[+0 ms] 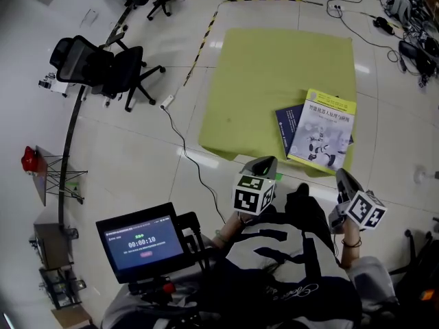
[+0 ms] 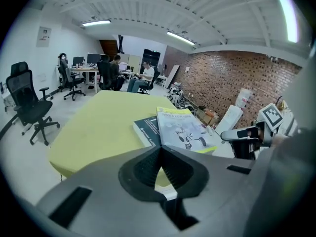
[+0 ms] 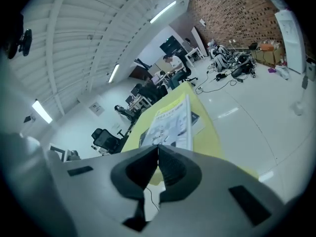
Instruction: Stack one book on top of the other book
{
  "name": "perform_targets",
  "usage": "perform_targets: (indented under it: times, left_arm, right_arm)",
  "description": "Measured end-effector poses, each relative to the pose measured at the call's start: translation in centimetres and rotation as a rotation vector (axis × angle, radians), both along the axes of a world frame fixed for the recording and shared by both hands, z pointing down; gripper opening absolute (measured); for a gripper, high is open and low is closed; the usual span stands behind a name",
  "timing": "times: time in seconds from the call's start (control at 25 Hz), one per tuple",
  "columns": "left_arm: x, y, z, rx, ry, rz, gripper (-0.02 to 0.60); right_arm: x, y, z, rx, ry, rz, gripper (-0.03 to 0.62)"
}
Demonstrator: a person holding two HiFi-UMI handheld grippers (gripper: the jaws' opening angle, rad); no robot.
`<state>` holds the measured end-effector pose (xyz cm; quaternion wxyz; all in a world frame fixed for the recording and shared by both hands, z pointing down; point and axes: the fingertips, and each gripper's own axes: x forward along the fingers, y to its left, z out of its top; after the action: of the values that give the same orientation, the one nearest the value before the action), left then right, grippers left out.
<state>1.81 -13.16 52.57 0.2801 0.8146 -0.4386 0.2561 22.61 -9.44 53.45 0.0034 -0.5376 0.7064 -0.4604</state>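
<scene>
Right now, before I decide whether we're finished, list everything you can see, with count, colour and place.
table: one, yellow-green top, ahead of the person
light book: one, pale cover with a yellow band, near right corner of the table, lying on the dark blue book
dark blue book: one, under the light book, its left part showing
office chairs: several, black, on the floor left of the table and beyond it
screen: one, black with a blue display, lower left of the head view
striped tape: one line, yellow and black, on the floor left of the table
cables: several, black, floor at upper right
left gripper: one, grey, jaws together, empty
right gripper: one, grey, jaws together, empty
</scene>
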Motion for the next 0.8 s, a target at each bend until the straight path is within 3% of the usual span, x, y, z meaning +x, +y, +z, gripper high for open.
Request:
perform_targets:
  times: [0.32,0.8]
  left_arm:
    - [-4.8,5.2,-1.1,-0.038,0.135,0.012,0.003]
    - [-9.8,15.3,-0.9,-0.077,0.213,0.079,0.004]
  right_arm:
    - [-9.2,4.5,-1.6,0.065,-0.046,-0.04,-0.002]
    - [-17.7,14.8,-2.0,0.093,0.012,-0.073,-0.002]
